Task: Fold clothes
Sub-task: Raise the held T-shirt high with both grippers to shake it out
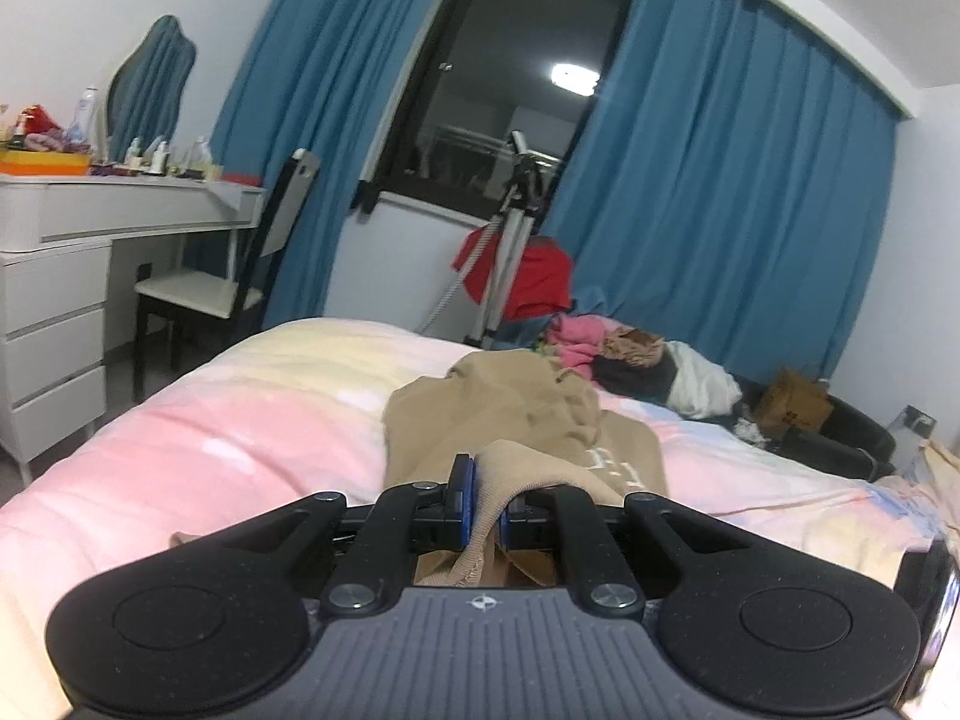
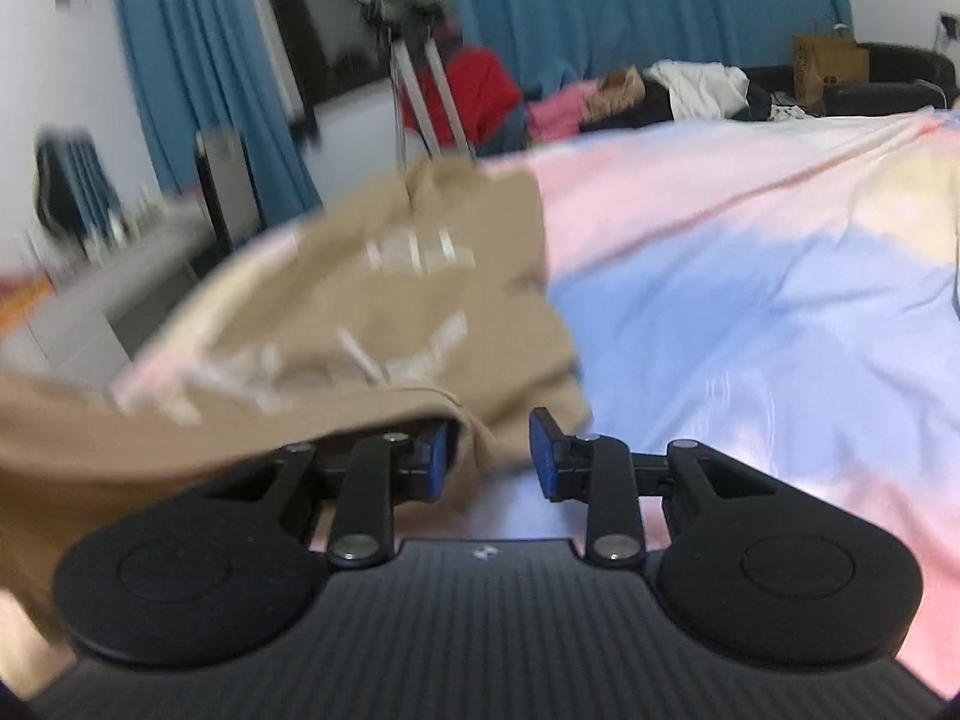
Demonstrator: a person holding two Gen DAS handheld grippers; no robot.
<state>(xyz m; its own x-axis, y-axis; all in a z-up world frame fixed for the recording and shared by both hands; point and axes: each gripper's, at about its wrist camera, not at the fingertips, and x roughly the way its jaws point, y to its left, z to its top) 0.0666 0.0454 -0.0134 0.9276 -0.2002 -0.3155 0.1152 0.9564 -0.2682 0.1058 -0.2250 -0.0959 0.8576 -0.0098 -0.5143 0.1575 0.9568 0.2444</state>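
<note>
The tan cotton sweatshirt with pale lettering (image 1: 528, 414) lies crumpled on the bed's quilt of pink, cream and pale blue patches (image 1: 210, 420), near its middle in the left wrist view; the left gripper (image 1: 485, 495) has its jaws nearly closed on a ribbed tan edge of that sweatshirt, the cloth pinched between the blue pads and draping down behind them; in the right wrist view, which is blurred, the right gripper (image 2: 487, 461) has its jaws partly apart, a fold of the same garment (image 2: 384, 312) lying against the left pad while the right pad stands clear of it; whether that fold is gripped I cannot tell; beyond the bed hang blue curtains (image 1: 720, 180), with a heap of mixed clothes (image 1: 630, 360) below.
</note>
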